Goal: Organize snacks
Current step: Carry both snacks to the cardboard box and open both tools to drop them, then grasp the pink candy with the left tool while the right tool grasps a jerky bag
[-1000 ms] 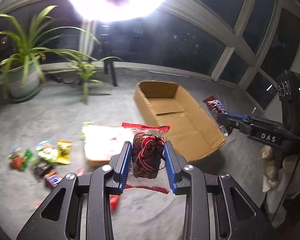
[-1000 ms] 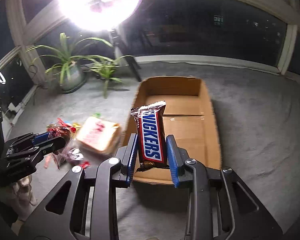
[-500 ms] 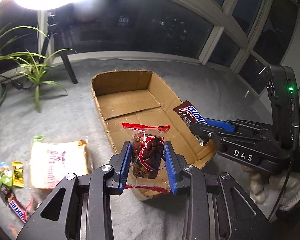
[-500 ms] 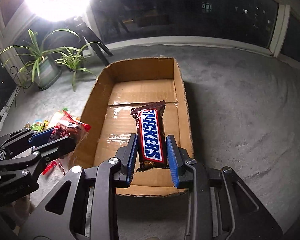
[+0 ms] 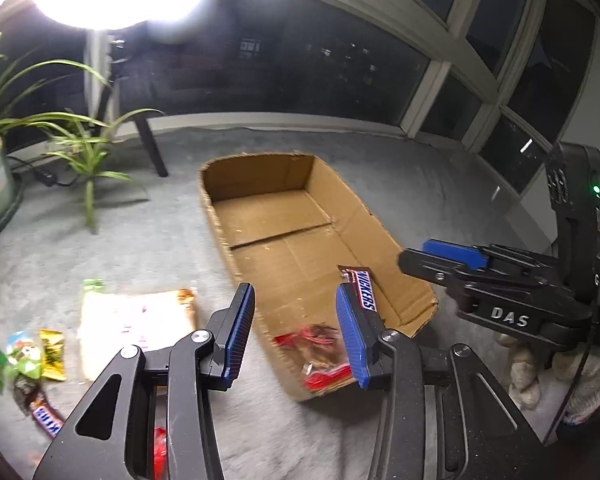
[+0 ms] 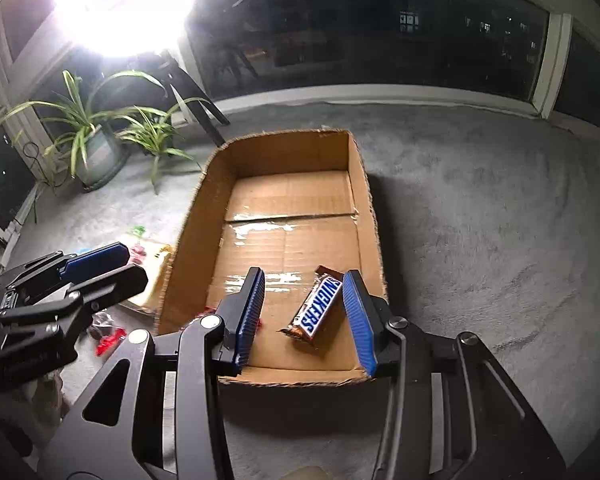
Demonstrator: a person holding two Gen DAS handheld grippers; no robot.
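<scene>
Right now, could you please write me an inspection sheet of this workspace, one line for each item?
Surface: grey carpet.
Job's things: cardboard box open; chocolate bar and red snack bag inside, near its front end.
Clutter: bread pack and small snack packets on the carpet left of the box.
Grippers: left gripper open; right gripper open; both over the box's front end.
Cables: dark cable near the plants.
Surroundings: potted plants, bright lamp, dark windows.
</scene>
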